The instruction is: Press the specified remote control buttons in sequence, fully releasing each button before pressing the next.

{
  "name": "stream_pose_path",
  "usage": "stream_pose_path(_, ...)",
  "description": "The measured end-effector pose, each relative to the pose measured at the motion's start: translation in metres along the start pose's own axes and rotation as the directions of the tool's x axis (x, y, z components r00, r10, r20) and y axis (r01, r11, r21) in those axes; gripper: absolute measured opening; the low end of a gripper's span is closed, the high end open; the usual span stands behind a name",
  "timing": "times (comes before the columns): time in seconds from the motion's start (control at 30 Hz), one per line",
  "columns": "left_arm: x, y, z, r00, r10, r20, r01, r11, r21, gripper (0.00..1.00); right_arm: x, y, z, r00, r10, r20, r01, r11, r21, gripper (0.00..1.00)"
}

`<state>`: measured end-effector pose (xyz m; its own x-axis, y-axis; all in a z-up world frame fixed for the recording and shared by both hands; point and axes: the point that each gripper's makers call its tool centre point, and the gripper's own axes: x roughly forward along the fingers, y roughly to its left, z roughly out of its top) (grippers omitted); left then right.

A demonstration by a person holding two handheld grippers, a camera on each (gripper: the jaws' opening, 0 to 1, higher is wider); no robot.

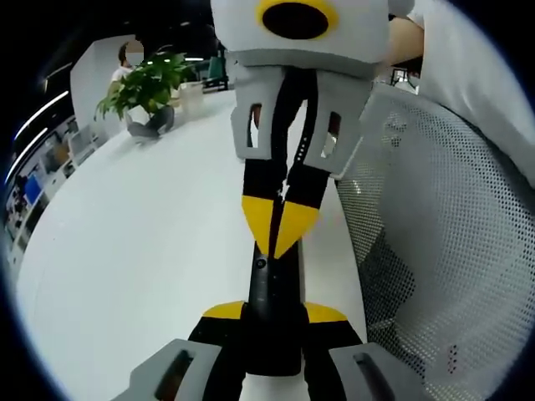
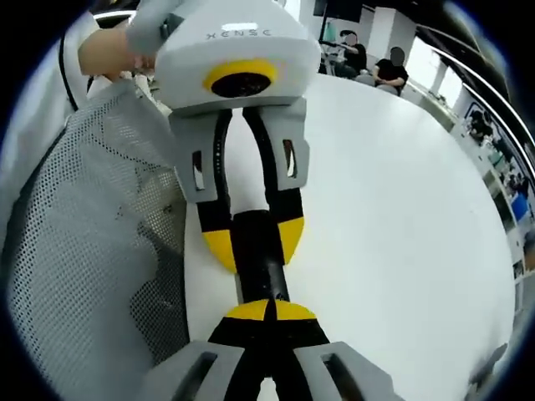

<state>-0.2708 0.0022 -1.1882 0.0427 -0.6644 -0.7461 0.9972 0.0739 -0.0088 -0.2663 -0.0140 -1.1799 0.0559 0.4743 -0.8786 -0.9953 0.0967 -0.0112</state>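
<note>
Black and slim, the remote (image 1: 269, 309) lies lengthwise between the two hand-held grippers above the white counter (image 1: 134, 251). In the left gripper view, the left hand-held gripper (image 1: 274, 322) rises from the bottom with its yellow-tipped jaws clamped on the near end of the remote, one jaw on each side of it. The right hand-held gripper (image 1: 280, 238) comes in from the top of that view, its yellow tips brought together to a point that rests on the remote's upper face, just by a small round button.

In the right gripper view the roles are mirrored: the right hand-held gripper (image 2: 270, 311) rises from the bottom with its jaws closed together, tips touching on the remote (image 2: 261, 259), while the left hand-held gripper (image 2: 251, 238) reaches in from the top and grips the remote's far end between its yellow pads.

A grey mesh chair back (image 1: 435, 251) stands just beside the counter's edge, next to the grippers, and a person's white sleeve (image 1: 476, 75) shows behind it. At the far end of the counter a green potted plant (image 1: 146, 83) stands, with a person (image 1: 134, 63) seated near it. Two more seated people (image 2: 372, 58) show beyond the counter in the right gripper view.
</note>
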Motion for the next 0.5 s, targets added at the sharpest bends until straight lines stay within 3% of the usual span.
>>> stream_pose_path(0.3,-0.0001,-0.0005,-0.0002,1.0,-0.003,0.0,0.003,1.0,0.003,0.24,0.0043,0.0034,-0.0015,1.0,0.012,-0.027,-0.014,0.998,-0.068,0.0)
stream_pose_path(0.4,-0.0001,-0.0005,-0.0003,1.0,-0.004,-0.001,0.004,1.0,0.006,0.24,0.0052,0.0024,-0.0017,0.998,-0.009,-0.062,-0.002,0.985,-0.17,0.0)
stream_pose_path(0.5,0.0001,-0.0005,-0.0002,1.0,-0.006,-0.007,0.006,1.0,0.008,0.24,0.0057,0.0038,-0.0003,0.998,-0.015,-0.069,0.004,0.987,-0.158,0.0)
